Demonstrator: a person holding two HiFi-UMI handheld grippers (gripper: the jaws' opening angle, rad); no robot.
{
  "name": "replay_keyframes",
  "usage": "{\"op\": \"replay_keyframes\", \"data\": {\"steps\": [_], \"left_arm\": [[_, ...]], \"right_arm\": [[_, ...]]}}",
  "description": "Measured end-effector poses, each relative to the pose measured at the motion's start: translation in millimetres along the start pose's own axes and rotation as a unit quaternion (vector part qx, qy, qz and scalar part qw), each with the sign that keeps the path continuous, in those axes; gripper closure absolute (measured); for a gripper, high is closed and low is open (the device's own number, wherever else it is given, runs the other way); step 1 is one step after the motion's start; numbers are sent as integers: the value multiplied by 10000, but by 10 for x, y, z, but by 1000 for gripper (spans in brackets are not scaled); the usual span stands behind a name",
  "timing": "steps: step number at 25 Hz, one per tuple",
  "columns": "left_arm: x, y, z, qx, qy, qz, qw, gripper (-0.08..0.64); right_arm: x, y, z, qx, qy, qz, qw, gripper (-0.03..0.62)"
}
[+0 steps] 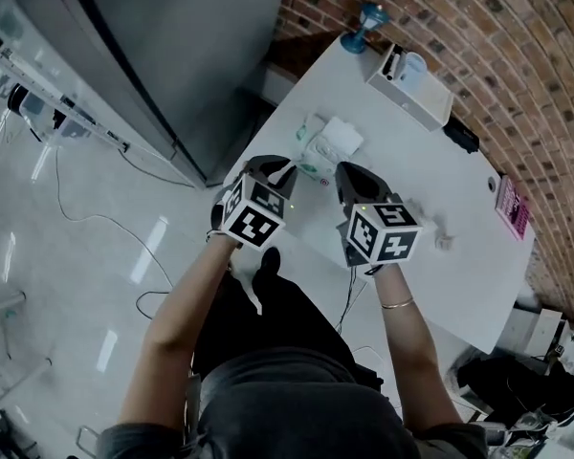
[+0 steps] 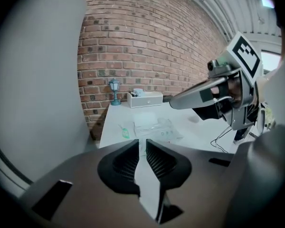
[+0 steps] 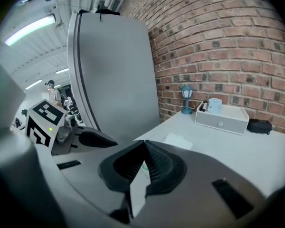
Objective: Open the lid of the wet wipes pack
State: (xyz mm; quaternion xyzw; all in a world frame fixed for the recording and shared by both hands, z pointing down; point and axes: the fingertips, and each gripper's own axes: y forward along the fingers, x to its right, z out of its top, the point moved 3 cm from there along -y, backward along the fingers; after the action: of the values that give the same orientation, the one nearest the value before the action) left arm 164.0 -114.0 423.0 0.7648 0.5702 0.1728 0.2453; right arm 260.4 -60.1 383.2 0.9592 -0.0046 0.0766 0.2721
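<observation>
The wet wipes pack (image 1: pixel 321 147) is a clear soft pouch with green print and a white patch on top. It lies flat on the white table (image 1: pixel 440 180), near the left edge. In the left gripper view the pack (image 2: pixel 154 127) lies beyond the jaws. My left gripper (image 1: pixel 285 170) hovers just short of it; its jaws (image 2: pixel 142 142) stand a narrow gap apart with nothing between them. My right gripper (image 1: pixel 348 176) hangs beside the pack's right side, off the table. Its jaws (image 3: pixel 144 144) are shut and empty. The pack's white patch (image 3: pixel 178 140) shows just past them.
A white box (image 1: pixel 409 92) with a cup stands at the far side by the brick wall, and a blue lamp (image 1: pixel 367 23) is at the corner. A black object (image 1: pixel 462 134), a pink booklet (image 1: pixel 510 205) and a small white scrap (image 1: pixel 443 241) lie to the right. A tall grey cabinet (image 1: pixel 172 55) stands on the left.
</observation>
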Motion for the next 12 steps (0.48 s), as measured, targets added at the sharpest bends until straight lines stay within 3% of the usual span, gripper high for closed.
{"op": "replay_keyframes", "data": {"steps": [7,12], "left_arm": [[-112,-191,119,256,-105,66,9996,515],[-134,-296,144,419,-316,67,9986,523]], "right_arm": [[-162,-117,-93,269,463,-185,9984,583],[-242,-220,-118,418,532,-314,9972,584]]}}
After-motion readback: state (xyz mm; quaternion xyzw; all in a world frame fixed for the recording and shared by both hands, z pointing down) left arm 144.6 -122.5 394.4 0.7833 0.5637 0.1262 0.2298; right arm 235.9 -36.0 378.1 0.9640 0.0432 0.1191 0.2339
